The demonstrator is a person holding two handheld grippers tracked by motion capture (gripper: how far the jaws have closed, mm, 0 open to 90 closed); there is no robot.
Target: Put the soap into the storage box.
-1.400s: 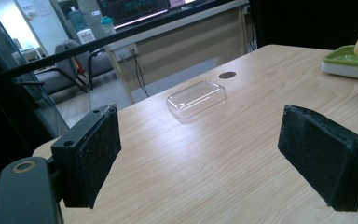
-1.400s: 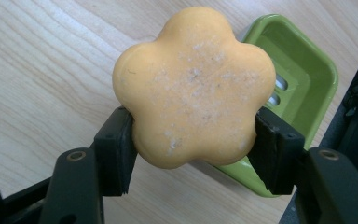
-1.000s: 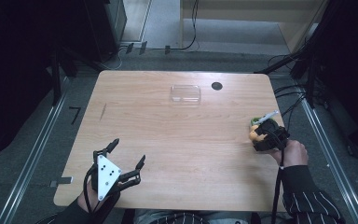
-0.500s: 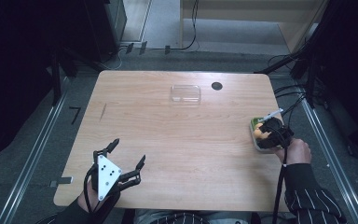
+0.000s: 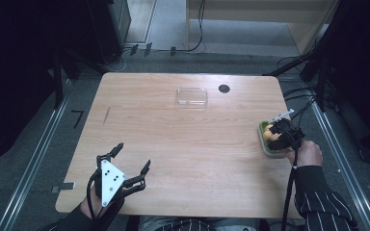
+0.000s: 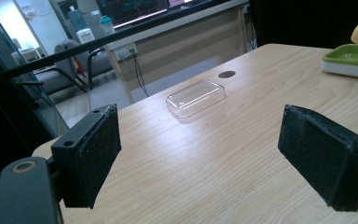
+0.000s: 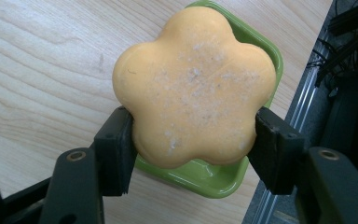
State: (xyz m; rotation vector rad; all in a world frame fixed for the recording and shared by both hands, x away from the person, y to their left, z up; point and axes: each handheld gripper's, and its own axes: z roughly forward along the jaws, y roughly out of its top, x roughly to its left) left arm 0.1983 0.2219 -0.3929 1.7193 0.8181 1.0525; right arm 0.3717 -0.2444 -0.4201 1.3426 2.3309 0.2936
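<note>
Soap gripped over its dish, lift or set-down unresolved

High view: right gripper (image 5: 280, 136) sits over the green dish (image 5: 265, 144) at the table's (image 5: 183, 144) right edge, an orange lump between its jaws. Left gripper (image 5: 125, 166) rests well away from the dish, near the front left corner, jaws spread and holding nothing. Clear lid (image 5: 191, 96) lies far back from the dish, beside a dark round hole (image 5: 224, 88).

Left gripper view: jaws wide apart over bare wood; lid (image 6: 196, 98) ahead, dish (image 6: 349, 58) off at the right.

Right gripper view: flower-shaped orange soap (image 7: 196, 84) pinched at its two sides by the pads, directly above the dish (image 7: 205, 179). Whether the soap touches the dish floor cannot be told.

Judgement: grasp is made. Carrying or seating the soap, and perhaps fitting the lid, looks left to do.
</note>
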